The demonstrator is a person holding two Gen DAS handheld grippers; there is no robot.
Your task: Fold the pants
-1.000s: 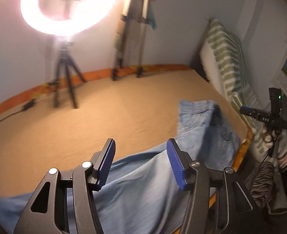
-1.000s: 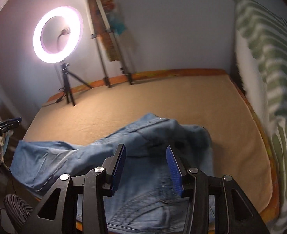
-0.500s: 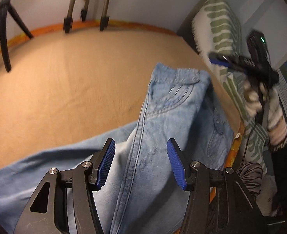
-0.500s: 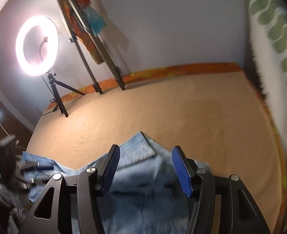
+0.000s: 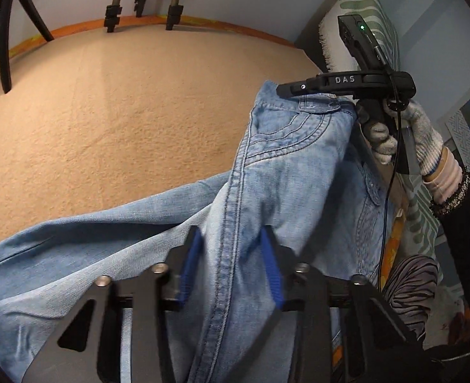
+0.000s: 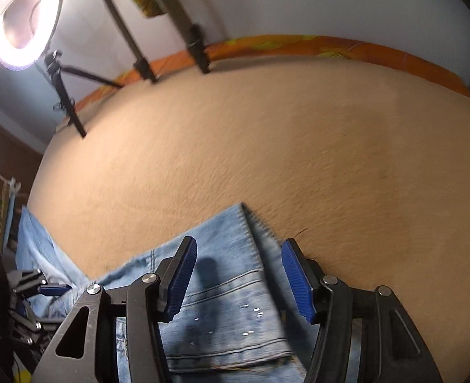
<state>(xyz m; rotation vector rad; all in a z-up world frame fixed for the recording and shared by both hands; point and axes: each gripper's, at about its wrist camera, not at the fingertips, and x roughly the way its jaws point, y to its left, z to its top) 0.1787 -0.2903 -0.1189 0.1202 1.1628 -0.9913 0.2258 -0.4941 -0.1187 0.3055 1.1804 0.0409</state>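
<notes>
Light-blue denim pants (image 5: 286, 172) lie along the near edge of a tan bedspread (image 5: 123, 121), the waistband end to the right and the legs trailing off to the left. In the left wrist view the left gripper (image 5: 231, 265) has its blue pads on either side of a raised ridge of denim that carries a stitched side seam; the jaws stand partly apart with the cloth bunched between them, and whether they actually pinch it cannot be told. Farther right, the right gripper (image 5: 346, 83) (its side marked DAS) sits at the waistband corner, held by a gloved right hand (image 5: 404, 134). From its own camera the right gripper (image 6: 238, 274) has its jaws wide apart above the pocket stitching, both pads clear of the fabric. A striped green-and-white pillow (image 5: 365, 9) stands at the far right, and a glowing ring light (image 6: 21, 22) on a tripod stands at the far left edge of the bed.
</notes>
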